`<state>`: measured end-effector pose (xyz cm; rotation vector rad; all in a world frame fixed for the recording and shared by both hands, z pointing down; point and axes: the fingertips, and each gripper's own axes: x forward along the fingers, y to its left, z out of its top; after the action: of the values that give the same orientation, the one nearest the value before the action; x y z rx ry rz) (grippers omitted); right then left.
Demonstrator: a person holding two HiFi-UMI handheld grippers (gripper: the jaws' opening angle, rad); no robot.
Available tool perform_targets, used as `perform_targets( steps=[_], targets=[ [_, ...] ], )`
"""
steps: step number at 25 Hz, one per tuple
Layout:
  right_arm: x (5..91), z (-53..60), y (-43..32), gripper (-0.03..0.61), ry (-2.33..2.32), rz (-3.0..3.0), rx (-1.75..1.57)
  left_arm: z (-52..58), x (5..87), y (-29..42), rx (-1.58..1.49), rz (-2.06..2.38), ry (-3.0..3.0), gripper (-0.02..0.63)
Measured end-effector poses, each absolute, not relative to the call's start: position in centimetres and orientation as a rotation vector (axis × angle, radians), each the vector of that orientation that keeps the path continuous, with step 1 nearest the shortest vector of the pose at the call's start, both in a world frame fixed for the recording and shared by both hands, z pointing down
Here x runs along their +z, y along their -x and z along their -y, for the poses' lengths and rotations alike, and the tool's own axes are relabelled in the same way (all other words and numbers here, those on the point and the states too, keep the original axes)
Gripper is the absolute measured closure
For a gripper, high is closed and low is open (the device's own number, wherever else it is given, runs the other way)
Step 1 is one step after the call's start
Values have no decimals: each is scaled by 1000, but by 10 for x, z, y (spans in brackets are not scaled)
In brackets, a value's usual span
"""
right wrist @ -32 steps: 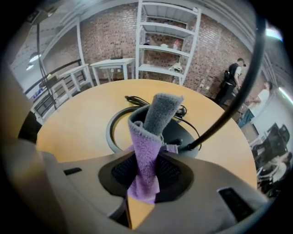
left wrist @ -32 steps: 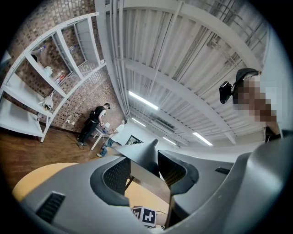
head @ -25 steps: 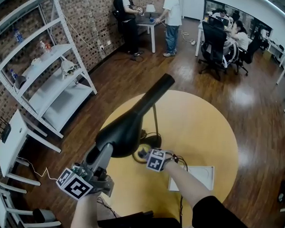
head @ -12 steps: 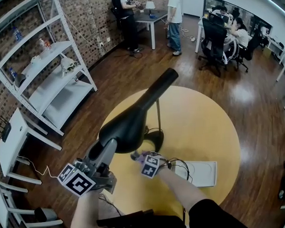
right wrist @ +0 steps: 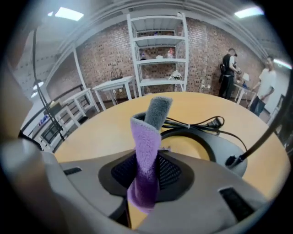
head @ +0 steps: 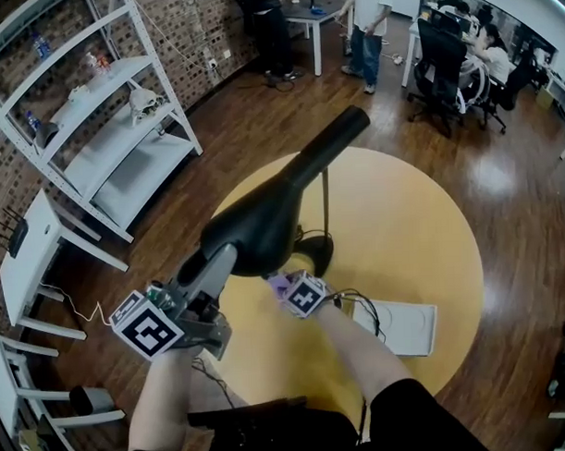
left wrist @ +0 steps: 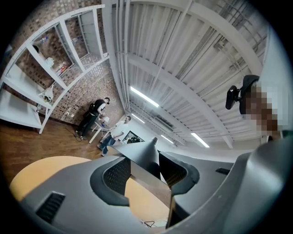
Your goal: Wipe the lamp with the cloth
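Since a second ago, the right gripper (head: pixel 287 289) has drawn in from the rim of the lamp's base to just under the lamp's head. The left gripper (head: pixel 221 261) has barely shifted, though its jaws have eased a touch wider. That gripper stands at its widest, its pads pressing on the rear end of the black desk lamp (head: pixel 264 221), whose long tapered head it holds tilted upward over the round yellow table (head: pixel 421 215). The right gripper's jaws are partly closed and clamped on the purple-and-grey fleece cloth (right wrist: pixel 149 146), whose free end sticks up beyond the pads.

We judge the wiping stroke to be about to meet the head's underside. To do it well we should:
- keep the left grip firm so the head cannot swing on its thin stem (head: pixel 325 200);
- lay the cloth's free end flat on the shell, not its edge;
- stroke lengthwise with light pressure, so the ring-shaped base (head: pixel 318 258) does not skid;
- stay clear of the coiled black cord (right wrist: pixel 192 123).

As for containers, the flat white rectangular tray (head: pixel 406 328) on the table looks bare. The white metal shelving unit (head: pixel 104 143) holds a few small things we cannot name.
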<state>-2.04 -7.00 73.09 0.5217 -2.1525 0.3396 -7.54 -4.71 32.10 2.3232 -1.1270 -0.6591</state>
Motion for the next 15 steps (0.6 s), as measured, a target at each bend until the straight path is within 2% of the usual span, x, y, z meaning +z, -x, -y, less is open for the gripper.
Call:
perform_targets(
  steps=[3,9,11,15],
  targets=[
    [706,84,-13,479,-541,2179,322,46,323,75,-668,1133,-2331,426],
    [668,131,-113,479,-620,2075,21,46,319,83,-724,1140,-2310,437],
    [665,153,-146,479,-736,2029,86,44,318,83,-728,1151,-2307,436],
    [663,204,-176,479,-1024,2075,443,45,320,80,-703,1177,-2318,433]
  ],
)
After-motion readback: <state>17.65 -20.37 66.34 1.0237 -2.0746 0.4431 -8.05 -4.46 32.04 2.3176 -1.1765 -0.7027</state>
